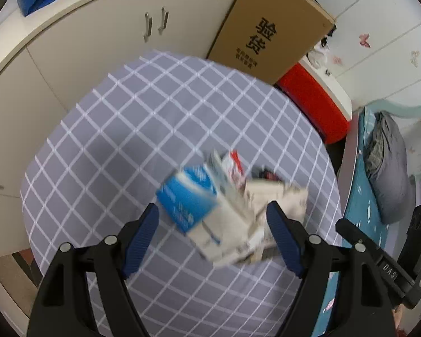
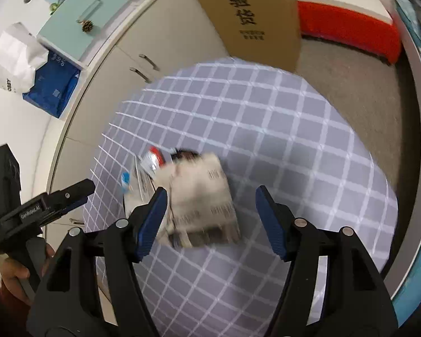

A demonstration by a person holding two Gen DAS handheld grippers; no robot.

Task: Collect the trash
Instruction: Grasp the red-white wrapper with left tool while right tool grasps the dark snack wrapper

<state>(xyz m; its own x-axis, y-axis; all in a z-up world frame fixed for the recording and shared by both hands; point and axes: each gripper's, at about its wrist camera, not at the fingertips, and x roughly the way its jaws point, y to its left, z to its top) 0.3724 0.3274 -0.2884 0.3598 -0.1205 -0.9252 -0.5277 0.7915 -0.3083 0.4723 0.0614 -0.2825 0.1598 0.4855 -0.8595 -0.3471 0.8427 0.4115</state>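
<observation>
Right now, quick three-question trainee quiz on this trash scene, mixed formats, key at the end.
1. True or false: the left gripper is shut on the blue box.
2. The trash pile lies on: A) the floor B) the checked cloth C) the cabinet.
3. Fill in: behind the table leans a brown ___ with black print.

Key: 1 false, both grippers are open, the right gripper too; 2 B; 3 carton.

left wrist: looks down, close | right wrist: looks down, close | shared: checked table [image 1: 126, 140] [image 2: 294, 140], cardboard box [image 1: 266, 28] [image 2: 247, 14]
</observation>
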